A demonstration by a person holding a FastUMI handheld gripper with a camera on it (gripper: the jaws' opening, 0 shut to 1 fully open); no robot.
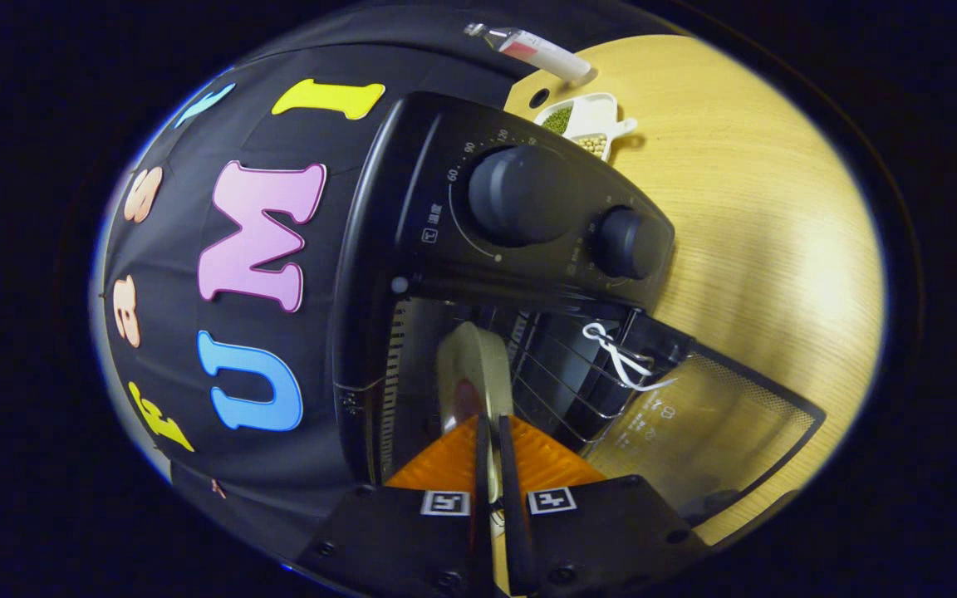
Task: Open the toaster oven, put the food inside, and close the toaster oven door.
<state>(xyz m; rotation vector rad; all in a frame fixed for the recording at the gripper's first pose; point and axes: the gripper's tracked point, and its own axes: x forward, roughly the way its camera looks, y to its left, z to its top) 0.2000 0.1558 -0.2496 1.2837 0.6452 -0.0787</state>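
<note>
View rolled hard sideways; my gripper (491, 453) is tipped on its side, pointing into the open black toaster oven (478, 249) on the pale wooden table (761, 249). Fingers nearly closed, pinching the edge of a round, pale, plate-like disc (470, 374) that reaches into the oven mouth beside the wire rack (561, 382). Glass door (711, 432) hangs open. White divided dish (586, 124) of beans sits beyond.
</note>
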